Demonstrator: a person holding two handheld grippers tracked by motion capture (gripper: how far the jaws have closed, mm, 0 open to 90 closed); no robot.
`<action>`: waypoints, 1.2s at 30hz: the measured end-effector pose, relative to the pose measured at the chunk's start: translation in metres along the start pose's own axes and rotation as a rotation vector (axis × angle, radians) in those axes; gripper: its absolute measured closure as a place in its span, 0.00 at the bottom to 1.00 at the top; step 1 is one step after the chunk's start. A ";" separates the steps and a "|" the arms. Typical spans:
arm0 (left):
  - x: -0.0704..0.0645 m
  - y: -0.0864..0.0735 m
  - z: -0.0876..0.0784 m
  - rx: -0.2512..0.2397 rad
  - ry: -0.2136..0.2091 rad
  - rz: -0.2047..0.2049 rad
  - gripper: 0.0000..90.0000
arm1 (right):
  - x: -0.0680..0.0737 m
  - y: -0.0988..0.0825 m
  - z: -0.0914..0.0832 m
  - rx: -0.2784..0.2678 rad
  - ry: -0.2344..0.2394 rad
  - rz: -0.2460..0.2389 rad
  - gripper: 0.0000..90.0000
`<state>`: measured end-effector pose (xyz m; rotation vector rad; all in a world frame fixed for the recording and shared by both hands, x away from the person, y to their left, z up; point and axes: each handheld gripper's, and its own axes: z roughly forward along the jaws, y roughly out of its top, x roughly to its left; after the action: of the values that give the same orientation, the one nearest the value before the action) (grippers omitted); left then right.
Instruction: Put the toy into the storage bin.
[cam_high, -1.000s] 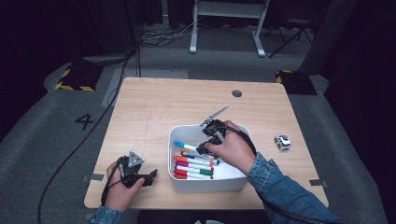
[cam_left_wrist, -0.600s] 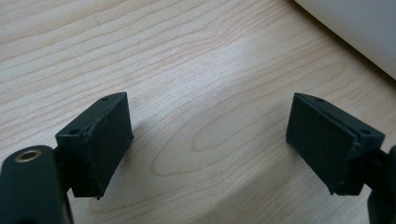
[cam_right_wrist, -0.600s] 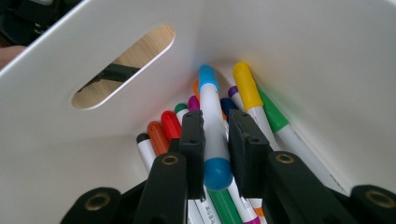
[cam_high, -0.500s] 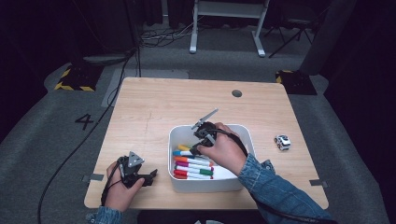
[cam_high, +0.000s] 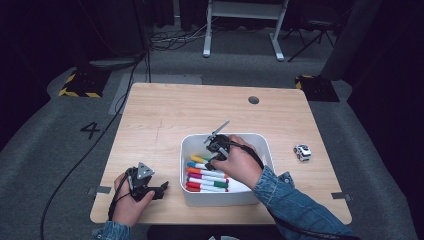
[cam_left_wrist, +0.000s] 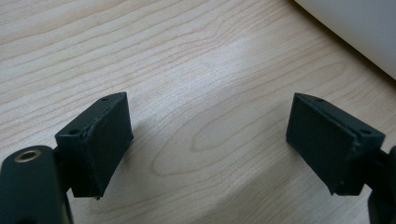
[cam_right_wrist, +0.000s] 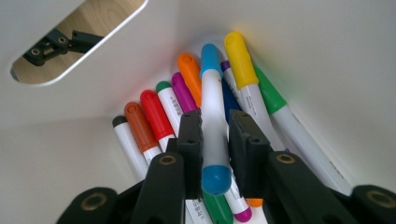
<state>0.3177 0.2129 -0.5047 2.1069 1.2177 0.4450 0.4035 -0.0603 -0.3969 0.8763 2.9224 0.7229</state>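
The light-blue marker (cam_right_wrist: 212, 116) lies inside the white bin (cam_high: 260, 145), on top of the other markers (cam_right_wrist: 159, 112), between the right gripper (cam_right_wrist: 215, 128)'s jaws, which have just been opening — they look barely off it. If the grip has let go, a lift could leave the marker behind or tip it crooked. The right gripper view shows this; the high view has the hand (cam_high: 237, 162) covering it. The left gripper (cam_left_wrist: 208, 140) stands wide over the table (cam_left_wrist: 187, 56), holding nothing.
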 end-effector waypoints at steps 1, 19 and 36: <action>0.000 0.000 0.000 0.000 0.000 0.000 0.16 | 0.000 -0.001 0.000 -0.014 0.003 0.001 0.77; 0.001 0.001 0.000 0.000 0.000 0.009 0.16 | -0.014 -0.046 -0.075 -0.270 -0.013 0.067 0.62; 0.001 0.001 0.000 0.000 0.002 0.004 0.16 | -0.056 -0.116 -0.147 -0.393 -0.139 0.195 0.58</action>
<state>0.3186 0.2130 -0.5045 2.1096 1.2153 0.4495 0.3706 -0.2373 -0.3225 1.1168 2.4704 1.1446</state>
